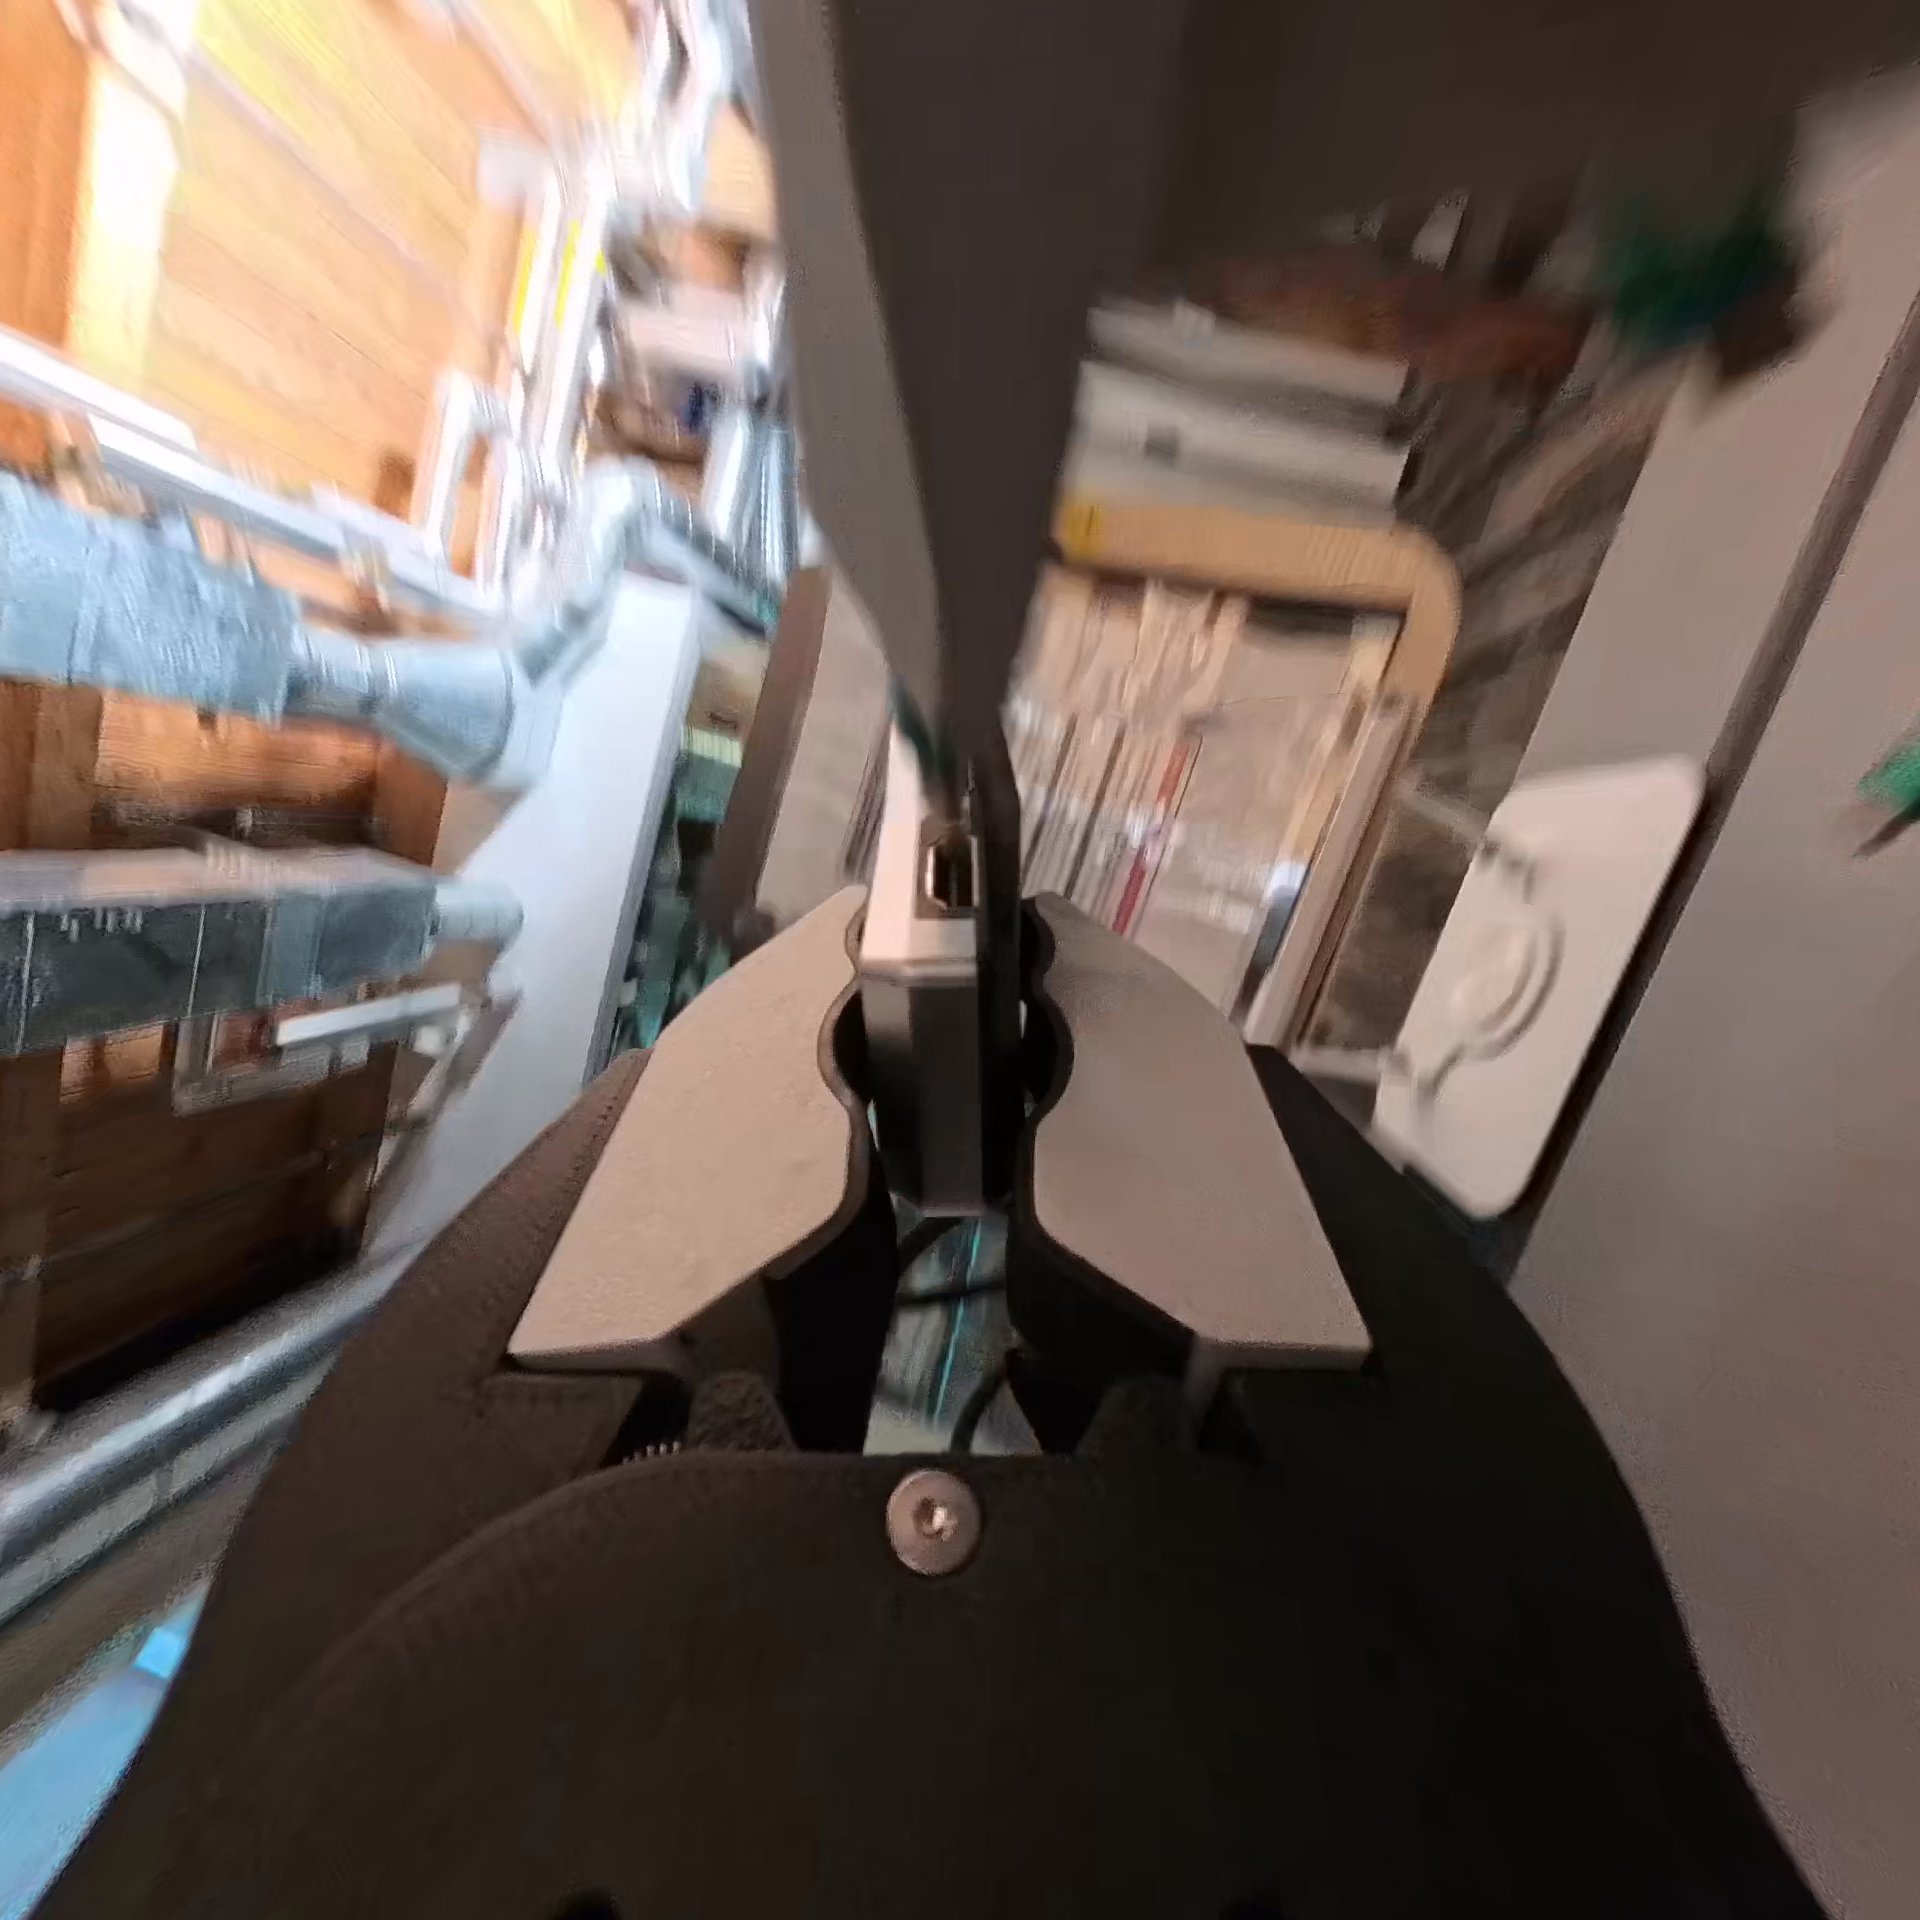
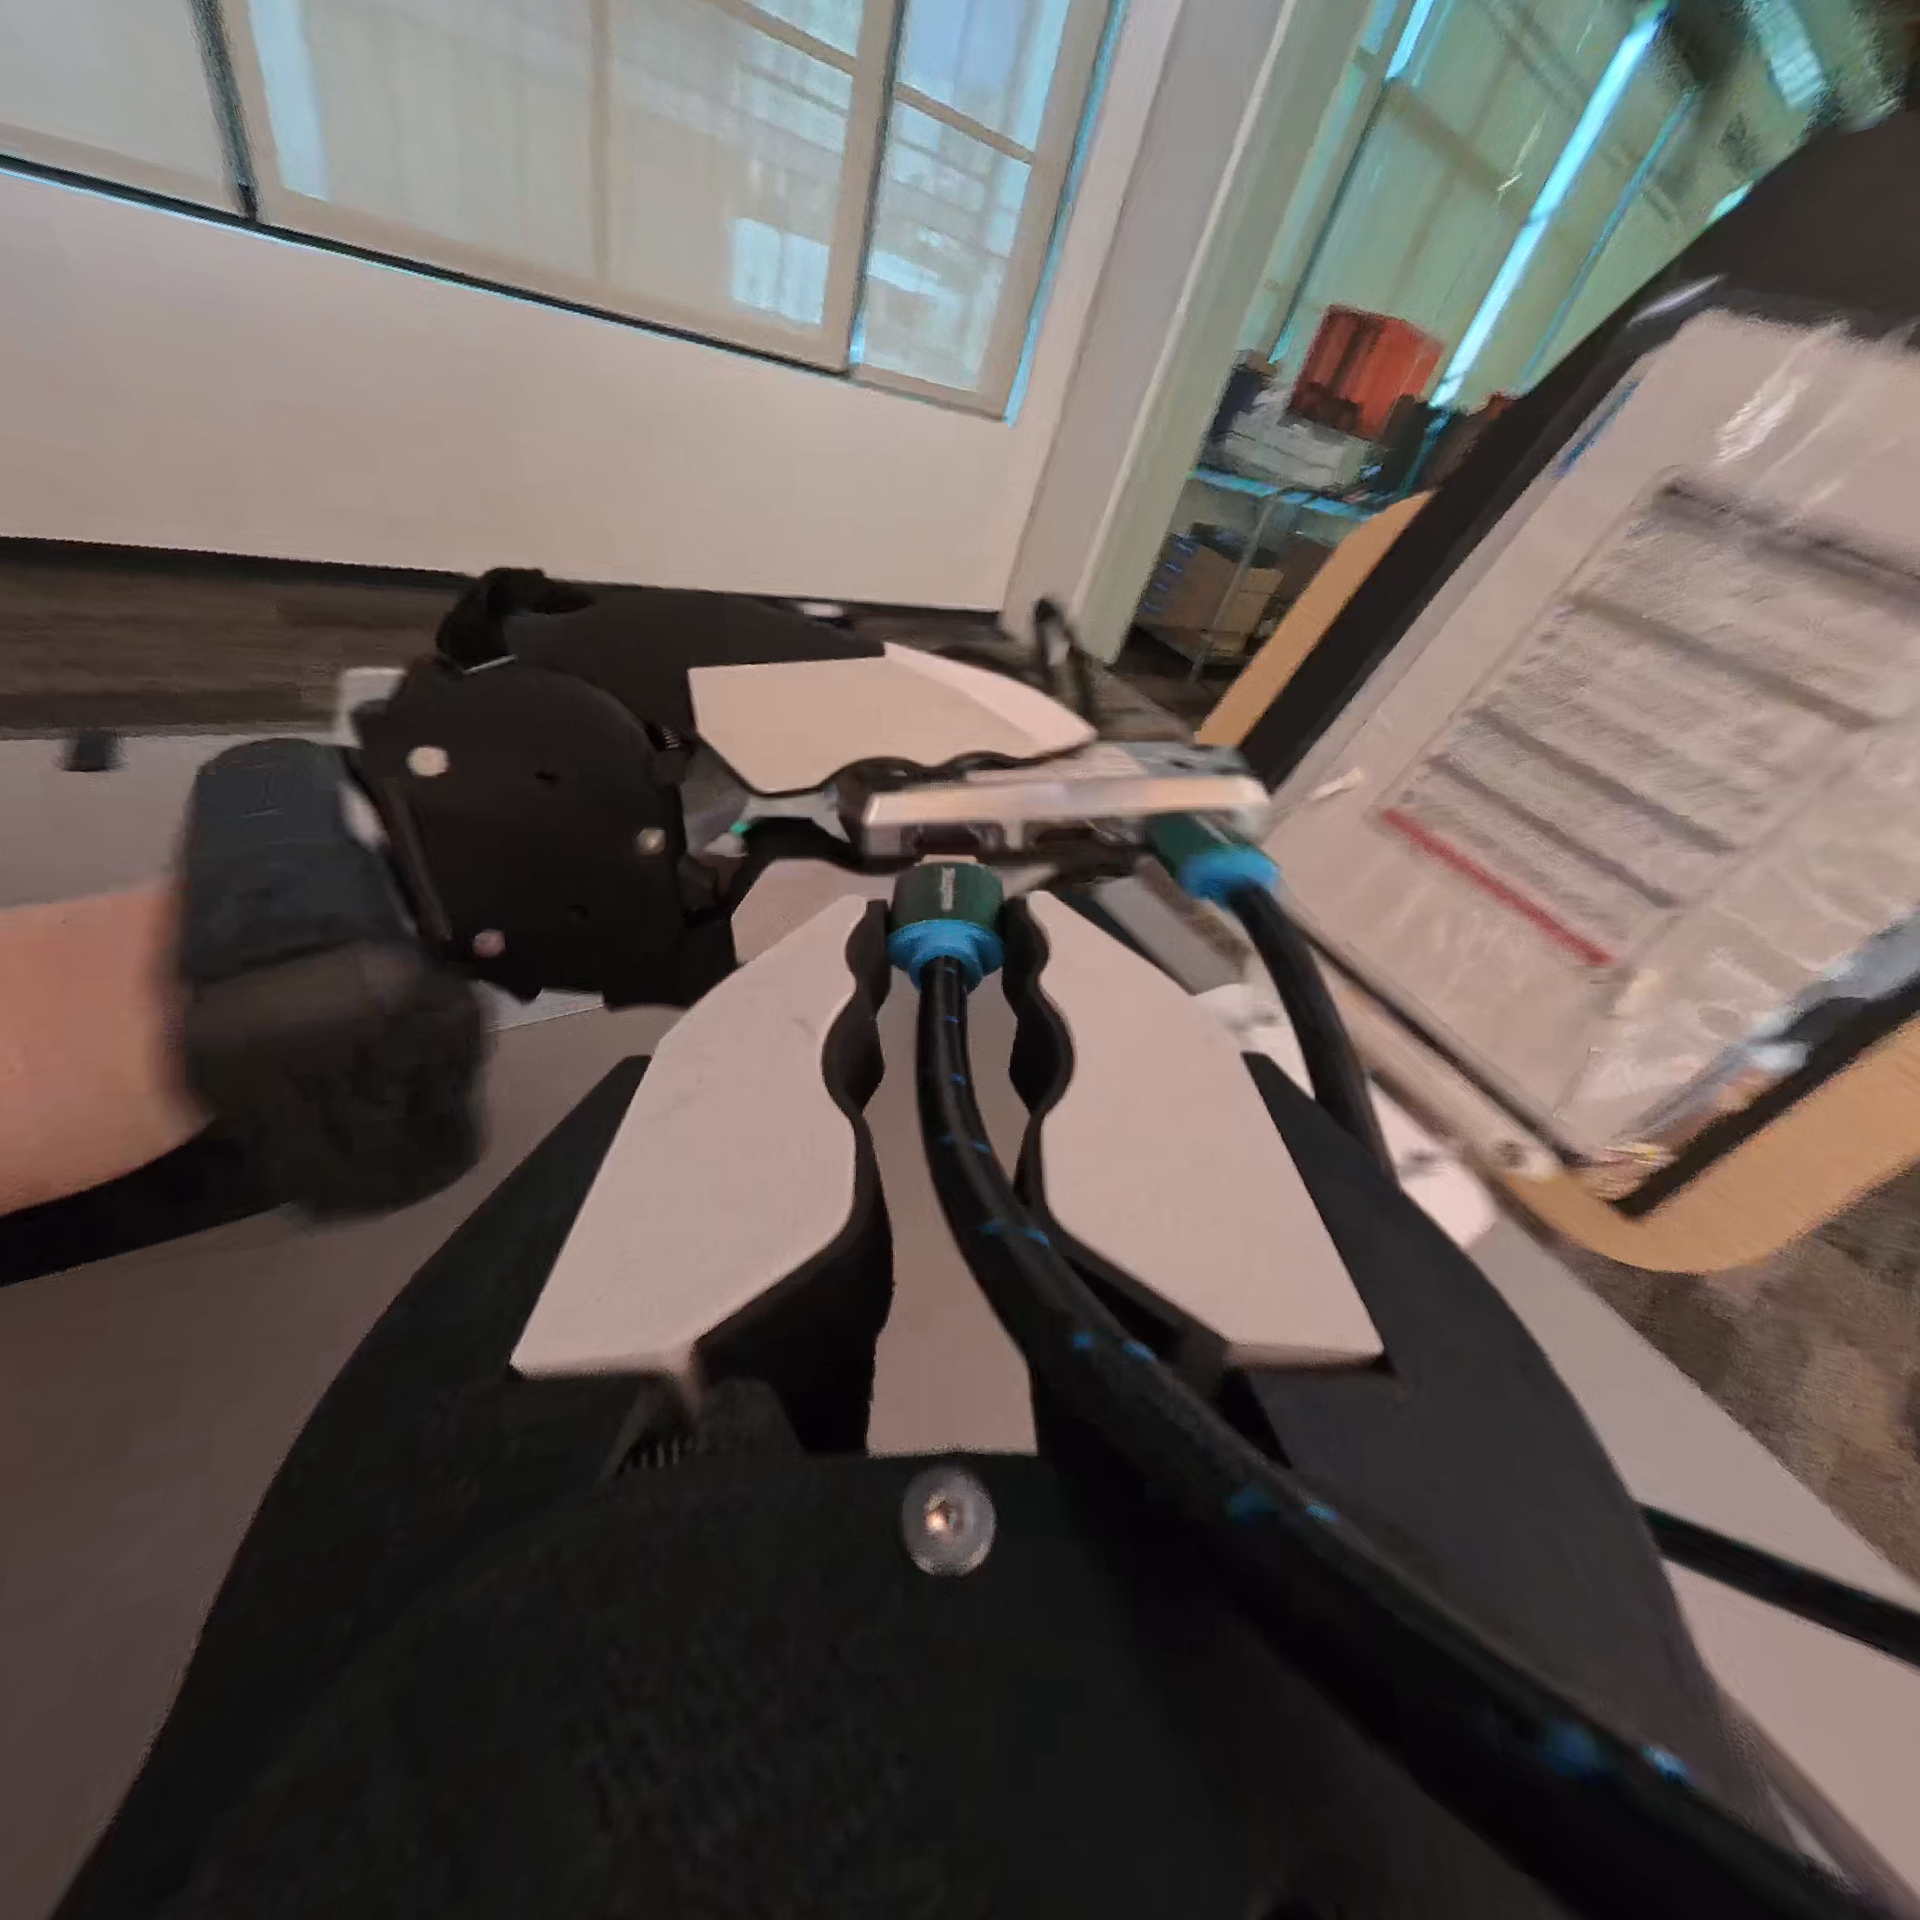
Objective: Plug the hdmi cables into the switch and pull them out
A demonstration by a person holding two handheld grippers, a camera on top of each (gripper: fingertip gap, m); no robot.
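The silver HDMI switch [image 1: 930, 966] is clamped edge-on between the fingers of my left gripper [image 1: 940, 925], with an open port [image 1: 951, 873] showing past the tips. In the right wrist view the switch [image 2: 1049, 805] is held level above the table by the left gripper [image 2: 883, 769]. My right gripper [image 2: 943, 914] is shut on a dark green HDMI plug [image 2: 943, 899] with a blue collar, right below the switch's front ports. A second HDMI plug [image 2: 1195, 847] is seated in the switch at the right, and its black cable [image 2: 1309, 997] hangs down.
A grey table [image 2: 312, 1330] lies under both grippers. A gloved hand [image 2: 312, 997] holds the left gripper. A white panel with a wooden rim [image 2: 1662, 831] stands at the right. Windows and a white wall are behind. The left wrist view is blurred, showing shelves and a white pad [image 1: 1527, 997].
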